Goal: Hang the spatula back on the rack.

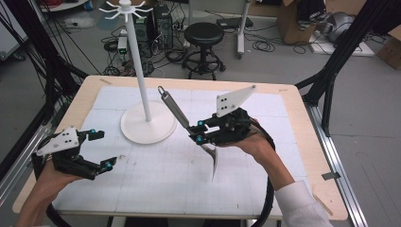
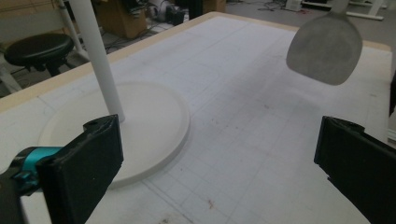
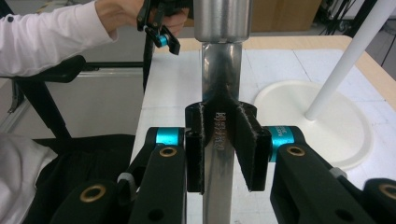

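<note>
A metal spatula (image 1: 174, 109) is clamped at its neck by my right gripper (image 1: 198, 132), which is shut on it above the middle of the table. Its handle rises up and left toward the white hook stand (image 1: 137, 61), and the blade (image 1: 215, 160) hangs down. In the right gripper view both pads press the spatula's flat neck (image 3: 219, 98). My left gripper (image 1: 105, 149) hovers open over the table's left part with nothing between its fingers. In the left gripper view the blade (image 2: 325, 49) hangs at upper right and the stand's pole (image 2: 95, 56) stands at left.
The stand's round white base (image 1: 147, 126) rests on the white mat (image 1: 156, 175) at centre left. Behind the table are a black stool (image 1: 203, 35), floor cables and cardboard boxes (image 1: 293, 19). Black frame legs flank both sides of the table.
</note>
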A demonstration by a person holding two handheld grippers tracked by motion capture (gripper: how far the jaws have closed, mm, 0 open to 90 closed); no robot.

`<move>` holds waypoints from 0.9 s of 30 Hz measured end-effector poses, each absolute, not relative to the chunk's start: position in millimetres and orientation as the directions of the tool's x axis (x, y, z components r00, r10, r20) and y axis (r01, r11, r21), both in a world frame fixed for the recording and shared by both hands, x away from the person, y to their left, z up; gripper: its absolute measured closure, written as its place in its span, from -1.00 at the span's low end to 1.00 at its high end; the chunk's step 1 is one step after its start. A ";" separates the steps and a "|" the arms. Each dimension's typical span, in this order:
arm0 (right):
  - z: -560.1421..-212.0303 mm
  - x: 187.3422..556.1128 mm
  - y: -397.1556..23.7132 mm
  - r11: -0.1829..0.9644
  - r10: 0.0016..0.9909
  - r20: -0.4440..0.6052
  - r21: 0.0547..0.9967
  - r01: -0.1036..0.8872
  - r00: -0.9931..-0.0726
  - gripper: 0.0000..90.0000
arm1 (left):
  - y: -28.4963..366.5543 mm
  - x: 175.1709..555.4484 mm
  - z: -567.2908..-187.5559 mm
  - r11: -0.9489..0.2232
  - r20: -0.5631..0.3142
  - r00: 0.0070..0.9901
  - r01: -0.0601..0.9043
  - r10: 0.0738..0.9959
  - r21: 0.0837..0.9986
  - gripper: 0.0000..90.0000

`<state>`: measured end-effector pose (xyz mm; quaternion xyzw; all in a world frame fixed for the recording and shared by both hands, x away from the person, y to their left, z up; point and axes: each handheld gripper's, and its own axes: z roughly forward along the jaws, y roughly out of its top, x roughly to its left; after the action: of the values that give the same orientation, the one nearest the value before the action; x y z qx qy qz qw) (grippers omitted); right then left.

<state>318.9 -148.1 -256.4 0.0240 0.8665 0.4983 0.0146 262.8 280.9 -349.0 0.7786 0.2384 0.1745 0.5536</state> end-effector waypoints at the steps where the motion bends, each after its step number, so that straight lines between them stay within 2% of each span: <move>1: -256.4 319.1 -147.7 0.499 0.058 -0.002 0.866 0.027 -0.998 0.67 | 280.9 263.2 -344.7 -0.268 0.006 0.831 0.172 0.556 0.948 -0.96; 14: -254.9 316.7 -147.1 0.492 0.046 -0.004 0.871 0.020 -0.999 0.67 | 268.3 270.1 -300.9 -0.253 -0.005 0.901 0.127 0.434 0.959 -0.96; 21: -254.7 317.4 -147.9 0.481 0.043 -0.010 0.876 0.012 -0.999 0.67 | 252.3 274.4 -277.7 -0.258 -0.019 0.931 0.121 0.365 0.958 -0.96; 27: -255.2 318.3 -146.5 0.473 0.030 -0.004 0.881 0.011 -1.000 0.67 | 235.2 276.6 -256.3 -0.260 0.003 0.948 0.085 0.318 0.962 -0.96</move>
<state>318.3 -146.5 -255.2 0.0120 0.8580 0.5134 0.0096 276.6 235.2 -256.3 0.7878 0.1276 0.0979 0.5946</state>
